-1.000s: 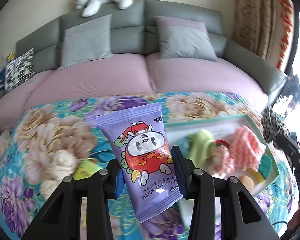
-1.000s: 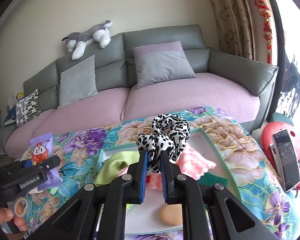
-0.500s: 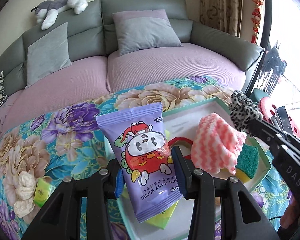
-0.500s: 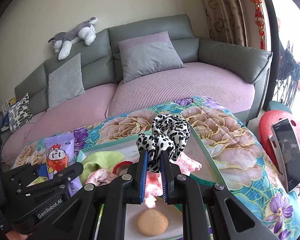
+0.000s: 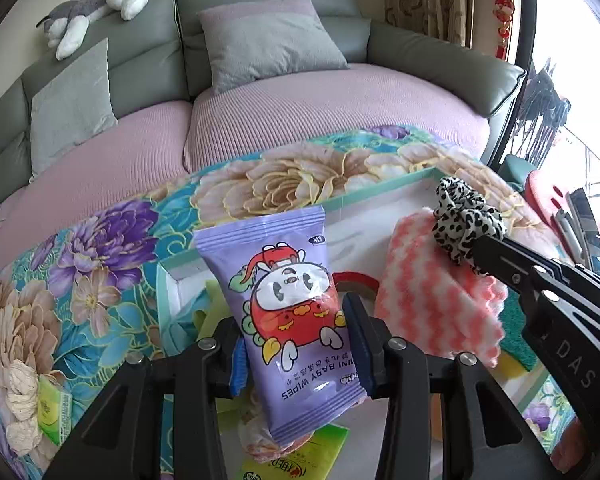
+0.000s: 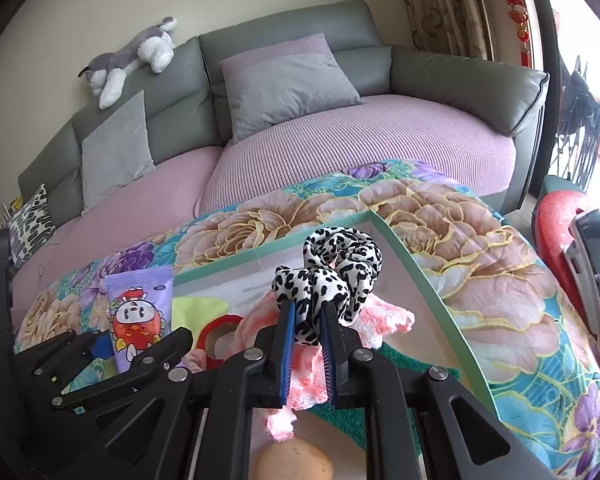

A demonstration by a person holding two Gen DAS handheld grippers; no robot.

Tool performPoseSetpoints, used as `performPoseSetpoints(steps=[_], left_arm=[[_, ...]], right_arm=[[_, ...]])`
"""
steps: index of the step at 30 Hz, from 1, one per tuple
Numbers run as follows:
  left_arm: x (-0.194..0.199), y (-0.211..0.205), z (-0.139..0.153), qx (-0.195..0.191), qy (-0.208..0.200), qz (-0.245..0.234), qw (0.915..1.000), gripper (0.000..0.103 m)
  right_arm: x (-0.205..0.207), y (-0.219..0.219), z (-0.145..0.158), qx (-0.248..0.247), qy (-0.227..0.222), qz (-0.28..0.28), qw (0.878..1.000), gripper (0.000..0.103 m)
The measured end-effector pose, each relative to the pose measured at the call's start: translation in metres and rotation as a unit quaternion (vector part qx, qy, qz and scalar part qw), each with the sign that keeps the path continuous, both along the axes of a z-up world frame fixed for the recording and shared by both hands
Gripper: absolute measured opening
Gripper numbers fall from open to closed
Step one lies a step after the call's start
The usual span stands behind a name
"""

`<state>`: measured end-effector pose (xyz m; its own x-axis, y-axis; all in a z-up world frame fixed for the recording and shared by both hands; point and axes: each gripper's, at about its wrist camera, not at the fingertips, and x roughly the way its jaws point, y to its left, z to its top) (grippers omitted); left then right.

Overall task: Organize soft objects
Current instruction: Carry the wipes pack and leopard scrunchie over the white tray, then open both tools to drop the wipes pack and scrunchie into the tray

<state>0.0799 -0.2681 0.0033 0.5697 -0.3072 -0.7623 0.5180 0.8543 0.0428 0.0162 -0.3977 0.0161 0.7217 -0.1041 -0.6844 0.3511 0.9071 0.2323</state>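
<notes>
Left hand-held gripper (image 5: 296, 344): clamped on purple baby wipes pack (image 5: 284, 304), held above the green-rimmed tray (image 5: 380, 194). Right hand-held gripper (image 6: 308, 336): closed on leopard-print scrunchie (image 6: 332, 268), over pink-white cloth (image 5: 432, 300) in the tray. Red tape roll (image 6: 216, 330) at the cloth's 9 o'clock.

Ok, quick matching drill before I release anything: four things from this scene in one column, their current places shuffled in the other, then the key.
Things
1. wipes pack
2. leopard scrunchie
3. pink cloth
4. plush husky

Places
A. on top of the sofa back
B. lying in the tray
C. clamped in the right gripper
D. clamped in the left gripper

Pairs: 1-D, 2-C, 3-B, 4-A
</notes>
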Motion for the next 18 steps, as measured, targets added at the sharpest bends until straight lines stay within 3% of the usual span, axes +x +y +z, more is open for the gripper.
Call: performPoseSetpoints(steps=[9,18], left_arm=[[0.013,-0.001,-0.027,0.009,0.031,0.008,0.9994,0.044],[0.014,0.002,-0.031,0.006,0.045,0.011,0.9989,0.044]], right_arm=[[0.008,0.002,-0.012,-0.001,0.016,0.002,1.000,0.013],[0.006,0.007,-0.004,-0.021,0.021,0.009,1.000,0.017]])
